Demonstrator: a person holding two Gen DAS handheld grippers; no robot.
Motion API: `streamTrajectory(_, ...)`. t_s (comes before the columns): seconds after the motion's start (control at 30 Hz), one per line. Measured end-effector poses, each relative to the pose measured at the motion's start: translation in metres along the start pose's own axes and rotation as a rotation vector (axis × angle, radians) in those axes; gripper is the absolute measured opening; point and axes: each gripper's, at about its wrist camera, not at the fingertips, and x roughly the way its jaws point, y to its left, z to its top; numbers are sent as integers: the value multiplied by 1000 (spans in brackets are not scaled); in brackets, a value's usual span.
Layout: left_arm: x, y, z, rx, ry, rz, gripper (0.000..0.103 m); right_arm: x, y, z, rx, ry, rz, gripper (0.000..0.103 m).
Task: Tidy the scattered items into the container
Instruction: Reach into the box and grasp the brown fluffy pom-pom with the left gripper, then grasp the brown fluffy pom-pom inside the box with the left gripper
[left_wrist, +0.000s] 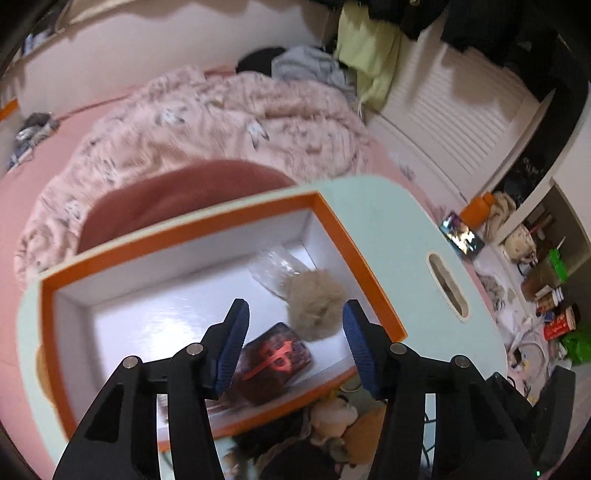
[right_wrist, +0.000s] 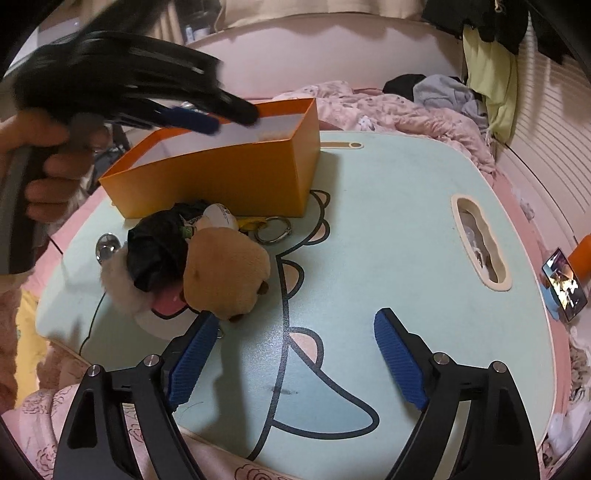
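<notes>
The orange box, white inside, stands on a mint lap table. In it lie a clear plastic bag, a dark packet with red print and a beige pom-pom. My left gripper hangs open over the box; the pom-pom shows between its fingers, clear of the left pad. From the right wrist view the left gripper is above the box. My right gripper is open over bare table, its left finger beside a brown plush toy. A black bundle, a fur strip and a key ring lie there too.
A person's hand holds the left gripper. The table has a handle slot at its right. A lit phone leans off the table's right edge. A pink blanket and clothes lie behind the box.
</notes>
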Motion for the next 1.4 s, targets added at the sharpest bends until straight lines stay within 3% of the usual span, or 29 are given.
streamTrajectory(0.33, 41, -7, 8, -11, 106, 21, 52, -2, 2, 0, 0, 1, 5, 89)
streamTrajectory(0.4, 50, -4, 6, -12, 135, 12, 26, -2, 2, 0, 1, 0, 6, 89)
streamTrajectory(0.43, 51, -2, 6, -23, 131, 8, 26, -2, 3, 0, 3, 0, 5, 90)
streamTrajectory(0.53, 34, 7, 5, -47, 52, -8, 25, -1, 2, 1, 10, -2, 9, 91)
streamTrajectory(0.73, -40, 15, 0, -68, -104, -109, 25, -1, 2, 1, 10, -2, 8, 92)
streamTrajectory(0.93, -93, 20, -31, -52, -210, -117, 25, -1, 2, 1, 4, 0, 4, 92)
streamTrajectory(1.07, -94, 26, -71, -61, -211, -108, 25, -1, 2, 1, 1, 1, 1, 92)
streamTrajectory(1.2, -77, 42, -113, -119, -226, 40, 25, -2, 1, 0, -1, 2, 0, 92)
streamTrajectory(1.3, -61, 58, -128, -190, -200, 22, 25, -2, 1, 0, -7, 4, -3, 93)
streamTrajectory(1.4, -56, 60, -133, -195, -217, 54, 26, -1, 0, 0, -10, 5, -5, 93)
